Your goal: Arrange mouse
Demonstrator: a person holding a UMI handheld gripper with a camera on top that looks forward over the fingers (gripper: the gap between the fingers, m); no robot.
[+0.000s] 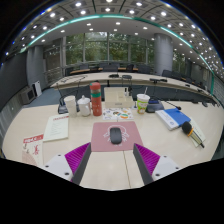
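A dark grey mouse [115, 135] lies on a pink mouse pad [103, 142] in the middle of the pale wooden table [111, 170], just ahead of the fingers and between their lines. My gripper [111, 163] is open and empty, held above the table's near part. Its two fingers [76, 158] with magenta pads stand wide apart, short of the mouse pad.
Behind the mouse pad stand a red-and-green bottle [96, 98], a white cup [84, 105] and a green-rimmed cup [142, 102]. Papers [56, 128] lie to the left, a blue book [174, 118] and pens to the right. Office desks and windows are beyond.
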